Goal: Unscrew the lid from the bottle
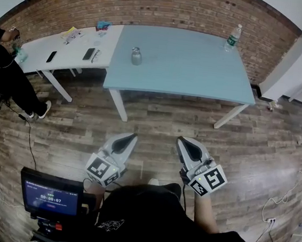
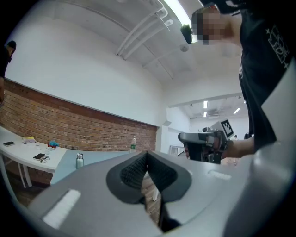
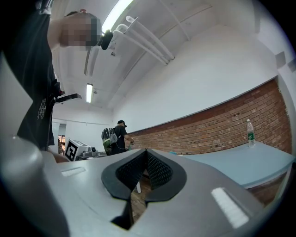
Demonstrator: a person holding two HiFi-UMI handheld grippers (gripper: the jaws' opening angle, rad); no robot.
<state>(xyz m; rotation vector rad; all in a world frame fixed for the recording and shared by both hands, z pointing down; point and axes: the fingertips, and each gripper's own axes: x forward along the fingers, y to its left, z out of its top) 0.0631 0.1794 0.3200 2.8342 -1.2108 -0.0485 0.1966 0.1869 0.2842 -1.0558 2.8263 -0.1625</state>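
A: Left tool point(image 1: 133, 136), state?
B: Jaws fully together. The ribbed pads meet at the tip with nothing between them. It is held over the wood floor point(image 1: 156, 118) and points toward the blue counter point(image 1: 198, 80).

A: Right tool point(image 1: 181, 140)?
B: Same reading: narrowed right down, pads touching, empty. It sits beside the left tool with a gap between the 2. Both are short of the counter's near edge.

A: Location of the bottle?
B: 2 bottles stand on the blue counter.
- The metal bottle point(image 1: 136, 56) is upright with its lid on, toward the counter's left side.
- The plastic water bottle point(image 1: 232, 38) is upright with its cap on, at the far right corner close to the brick wall point(image 1: 168, 7).

I cannot tell which of the 2 the task means. Both are well apart from either tool, and neither is touched.

A: Surroundings?
B: A white counter point(image 1: 67, 50) adjoins the blue one on the left. It carries 2 dark phones and a few small items too small to identify. A person in dark clothing point(image 1: 5, 75) stands at its far left end. A lit screen point(image 1: 51, 196) sits at lower left, near the left tool's marker cube
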